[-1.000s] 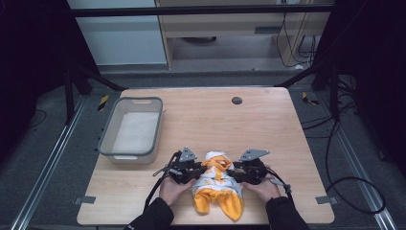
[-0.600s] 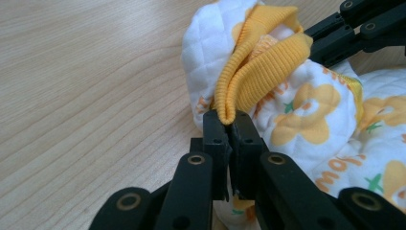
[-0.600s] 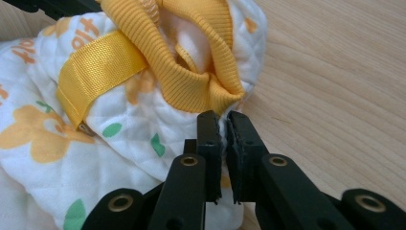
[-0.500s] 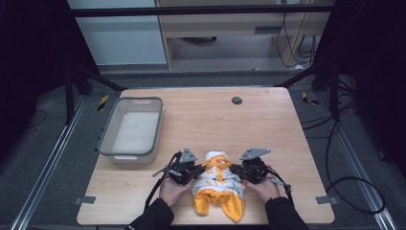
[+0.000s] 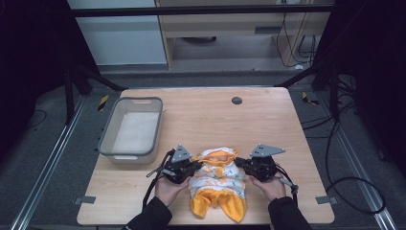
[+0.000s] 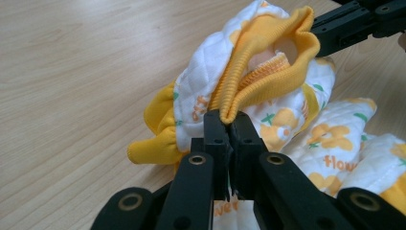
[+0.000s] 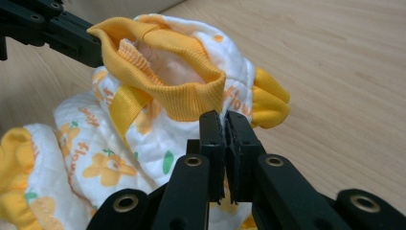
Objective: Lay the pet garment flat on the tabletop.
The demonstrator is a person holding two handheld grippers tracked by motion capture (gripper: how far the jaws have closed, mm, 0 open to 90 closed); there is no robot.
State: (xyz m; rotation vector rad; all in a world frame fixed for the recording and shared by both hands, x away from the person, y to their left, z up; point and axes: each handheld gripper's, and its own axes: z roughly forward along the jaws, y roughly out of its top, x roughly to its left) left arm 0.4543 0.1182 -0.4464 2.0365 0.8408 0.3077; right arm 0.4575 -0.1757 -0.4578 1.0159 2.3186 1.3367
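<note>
Baby garment [image 5: 216,182], white quilted with orange flowers and orange ribbed trim, lies near the front edge of the surface [image 5: 268,120], about midway along it. Left tongs [image 6: 229,125] clamp the ribbed collar at one side, having just closed; right tongs [image 7: 225,125] clamp its opposite side likewise. Grey bin [image 5: 107,139] sits near the left edge, well apart. Small dark round hole [image 5: 236,100] near the back edge. Nothing between tongs and cloth.
</note>
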